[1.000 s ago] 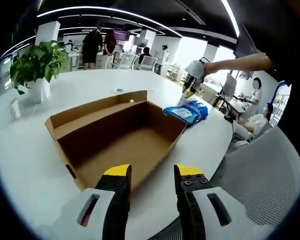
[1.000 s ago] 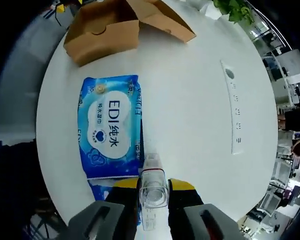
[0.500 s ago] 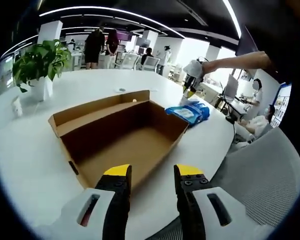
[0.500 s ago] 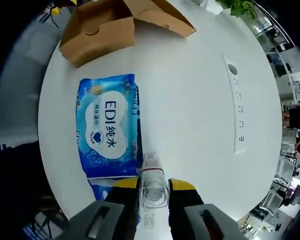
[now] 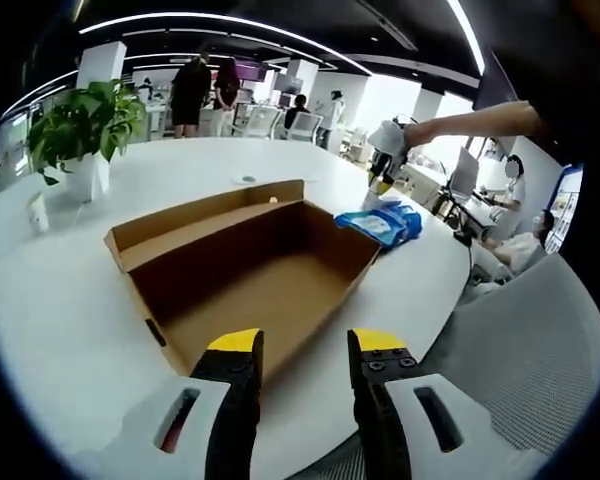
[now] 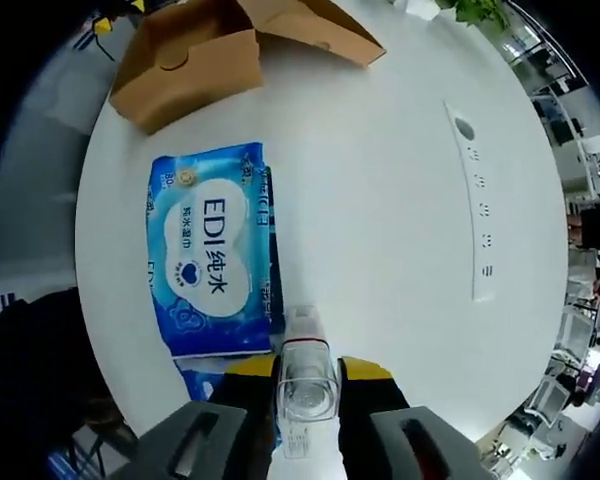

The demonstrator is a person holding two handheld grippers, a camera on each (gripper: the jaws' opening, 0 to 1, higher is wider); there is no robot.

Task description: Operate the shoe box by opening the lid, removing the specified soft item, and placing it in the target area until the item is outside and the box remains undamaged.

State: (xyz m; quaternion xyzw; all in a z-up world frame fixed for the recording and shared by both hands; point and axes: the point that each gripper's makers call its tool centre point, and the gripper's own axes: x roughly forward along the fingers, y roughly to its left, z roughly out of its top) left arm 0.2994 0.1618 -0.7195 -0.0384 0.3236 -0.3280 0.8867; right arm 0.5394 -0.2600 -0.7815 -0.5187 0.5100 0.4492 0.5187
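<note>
Right gripper [image 6: 307, 372] of mine is clamped on a small clear bottle [image 6: 305, 372], jaws pressed against its sides, and it hangs above the white round table [image 6: 400, 180] looking down. My left gripper [image 5: 305, 352] holds nothing; its yellow-tipped jaws stand a moderate gap apart, pointed into the open shoe box [image 5: 250, 270] just beyond them.

In the left gripper view the box's inside shows bare cardboard, with its lid [image 5: 195, 215] folded back on the far side. The soft item, a blue pack of wet wipes [image 6: 212, 262], is already out of the box. In the right gripper view it lies flat on the table just beyond my right gripper's jaws and a little to their left, its long axis running away from me toward the box corner [image 6: 185, 65] at the far end, with a strip of bare table between pack and box. A second blue pack seems to lie under its near edge, though I can't make out much of it. In the left gripper view the same pack [image 5: 385, 222] sits off the box's far right corner, directly below my right gripper.

My right hand is by far the nearer to the pack, but it is occupied with the bottle; I judge the bottle has to go down somewhere before that hand could take anything else. A potted plant [image 5: 78, 130] stands far left on the table.
</note>
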